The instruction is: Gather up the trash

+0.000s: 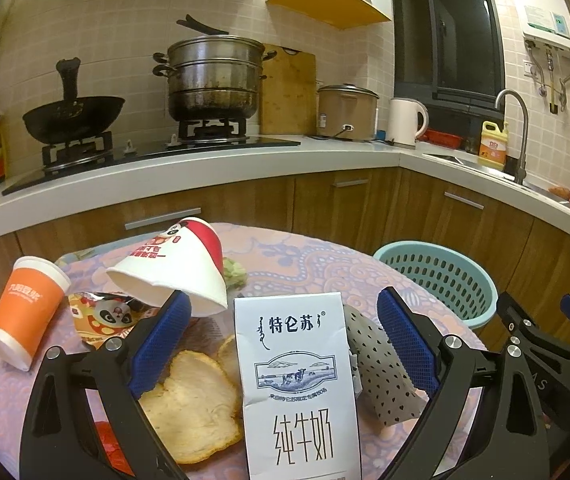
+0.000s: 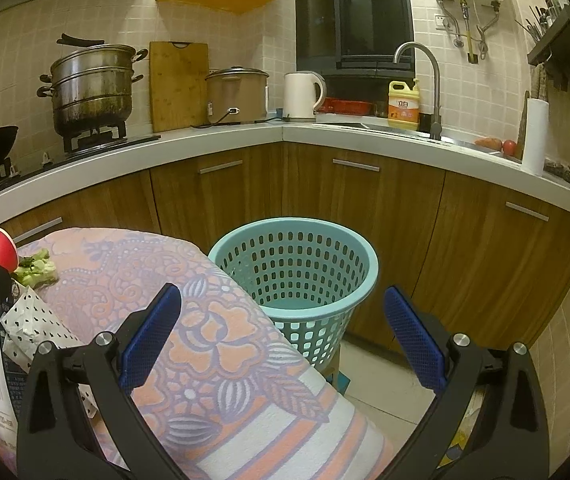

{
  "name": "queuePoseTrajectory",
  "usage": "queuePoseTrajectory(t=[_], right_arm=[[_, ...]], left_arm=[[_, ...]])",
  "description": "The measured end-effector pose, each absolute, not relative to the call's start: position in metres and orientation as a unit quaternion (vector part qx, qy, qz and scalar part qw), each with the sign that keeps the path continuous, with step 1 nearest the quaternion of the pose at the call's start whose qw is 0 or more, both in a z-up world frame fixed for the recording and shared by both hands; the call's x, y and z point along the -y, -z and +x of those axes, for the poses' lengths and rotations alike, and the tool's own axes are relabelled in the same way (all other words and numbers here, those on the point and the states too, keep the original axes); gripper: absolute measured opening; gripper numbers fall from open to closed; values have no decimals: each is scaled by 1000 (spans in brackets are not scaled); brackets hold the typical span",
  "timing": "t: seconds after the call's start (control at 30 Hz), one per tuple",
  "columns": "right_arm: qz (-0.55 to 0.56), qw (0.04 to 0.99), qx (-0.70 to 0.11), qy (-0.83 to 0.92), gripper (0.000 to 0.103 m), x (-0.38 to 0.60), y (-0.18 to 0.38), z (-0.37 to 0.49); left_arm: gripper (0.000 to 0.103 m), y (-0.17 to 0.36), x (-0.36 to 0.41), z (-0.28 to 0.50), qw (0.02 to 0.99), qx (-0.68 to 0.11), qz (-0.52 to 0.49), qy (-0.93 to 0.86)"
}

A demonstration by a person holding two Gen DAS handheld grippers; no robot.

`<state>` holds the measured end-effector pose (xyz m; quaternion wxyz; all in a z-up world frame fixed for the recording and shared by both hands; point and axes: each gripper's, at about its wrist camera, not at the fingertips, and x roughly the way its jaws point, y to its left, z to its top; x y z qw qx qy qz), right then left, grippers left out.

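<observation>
Milk carton (image 1: pixel 297 384) is framed by spread-wide left gripper (image 1: pixel 285 340); should be squeezed mid-body, then carried to basket (image 2: pixel 297 248); right gripper (image 2: pixel 285 332) is likewise agape, empty.

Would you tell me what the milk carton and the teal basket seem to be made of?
Milk carton: apparently coated paperboard, smooth with a printed face and creased folds. Teal basket: probably moulded plastic, uniform matte colour with regular punched holes.

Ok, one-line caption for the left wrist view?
Open left gripper straddling an upright milk carton amid table trash, teal basket beyond.
</observation>
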<state>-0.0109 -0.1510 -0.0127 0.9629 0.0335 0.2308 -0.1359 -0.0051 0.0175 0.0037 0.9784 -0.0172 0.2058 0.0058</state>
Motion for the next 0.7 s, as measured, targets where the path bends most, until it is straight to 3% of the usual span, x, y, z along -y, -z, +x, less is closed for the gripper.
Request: queuePoseTrajectory(t=[0.7], right_arm=[[35, 963, -230, 136, 97, 150, 13, -11]], left_arm=[[92, -4, -20, -5, 978, -206, -18, -5]])
